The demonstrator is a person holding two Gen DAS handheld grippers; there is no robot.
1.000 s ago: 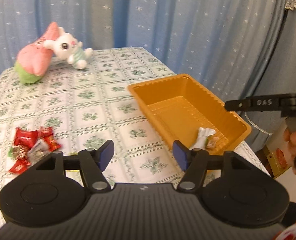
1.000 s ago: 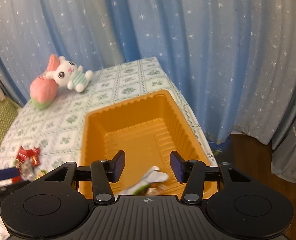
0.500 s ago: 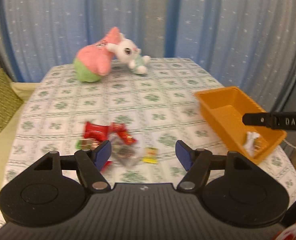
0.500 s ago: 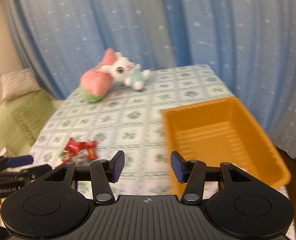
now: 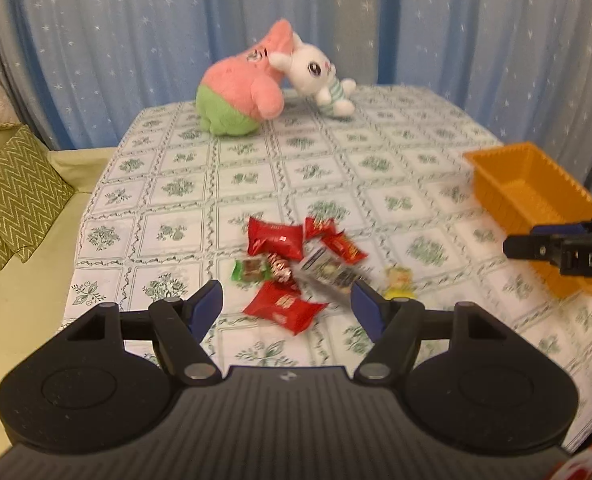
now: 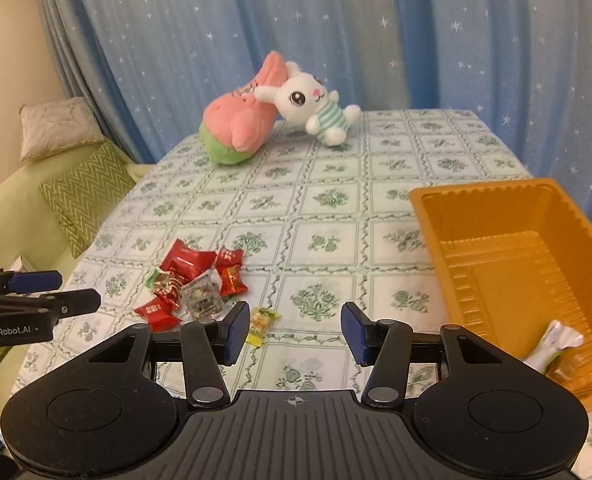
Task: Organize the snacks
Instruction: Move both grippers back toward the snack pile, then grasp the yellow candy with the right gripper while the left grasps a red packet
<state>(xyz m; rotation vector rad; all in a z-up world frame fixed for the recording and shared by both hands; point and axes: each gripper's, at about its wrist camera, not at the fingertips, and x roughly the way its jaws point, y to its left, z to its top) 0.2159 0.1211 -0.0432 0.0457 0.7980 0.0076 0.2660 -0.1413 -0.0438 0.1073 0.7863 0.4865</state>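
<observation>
A pile of wrapped snacks, mostly red packets, lies on the green-patterned tablecloth; it also shows in the right wrist view. A small yellow candy lies apart to its right, and shows in the right wrist view. The orange tray at the table's right holds a white packet and a brown one. My left gripper is open and empty, just before the pile. My right gripper is open and empty, between the yellow candy and the tray.
A pink and green plush and a white bunny plush lie at the table's far side. A sofa with a zigzag cushion stands left of the table. Blue starred curtains hang behind. The tray sits near the right table edge.
Both grippers have swung left, away from the tray. The left now faces the snack pile closely; the right now faces the table between pile and tray. Both stay open.
</observation>
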